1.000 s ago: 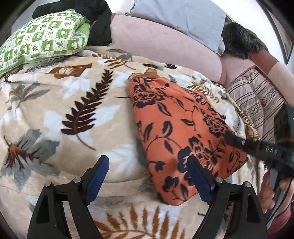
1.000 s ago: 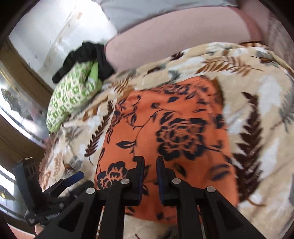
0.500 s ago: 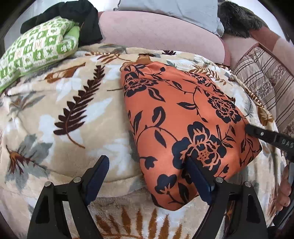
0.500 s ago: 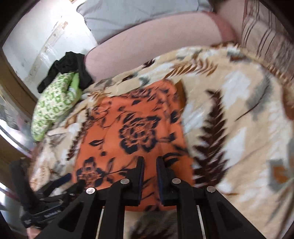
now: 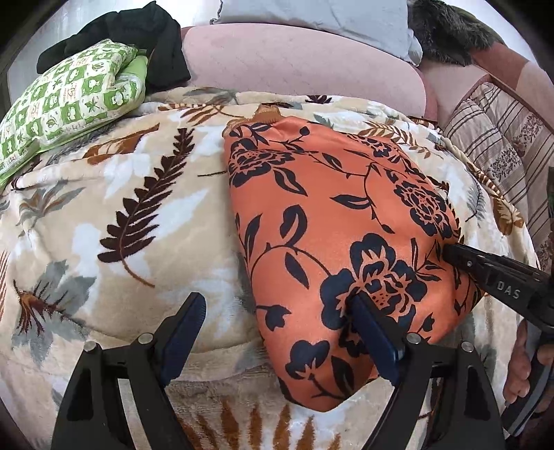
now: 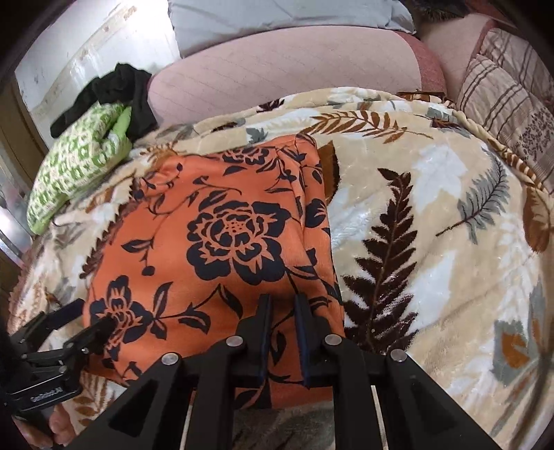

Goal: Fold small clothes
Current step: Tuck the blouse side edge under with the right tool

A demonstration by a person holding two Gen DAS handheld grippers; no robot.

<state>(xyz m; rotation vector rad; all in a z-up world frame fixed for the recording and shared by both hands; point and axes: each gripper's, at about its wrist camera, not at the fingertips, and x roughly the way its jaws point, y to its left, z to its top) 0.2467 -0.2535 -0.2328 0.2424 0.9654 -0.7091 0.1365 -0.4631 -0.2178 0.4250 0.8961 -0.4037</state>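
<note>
An orange garment [image 5: 332, 242] with dark navy flowers lies folded flat on the leaf-print blanket [image 5: 104, 214]. It also shows in the right wrist view [image 6: 214, 249]. My left gripper [image 5: 277, 315] is open wide at the garment's near left edge, its right finger resting on the cloth. My right gripper [image 6: 281, 304] has its jaws nearly together over the garment's near right part, with only a narrow gap and no cloth visibly pinched. It also shows in the left wrist view [image 5: 446, 251], its tip touching the garment's right edge.
A green patterned pillow [image 5: 65, 104] and a black cloth [image 5: 138, 31] lie at the back left. A pink sofa back [image 5: 297, 65] with a grey pillow [image 5: 322, 17] runs behind. A striped cushion [image 5: 498, 149] is on the right.
Both grippers have shifted over the garment; the right one slid along its near right part with jaws still nearly together. The left gripper stays open. The garment lies the same.
</note>
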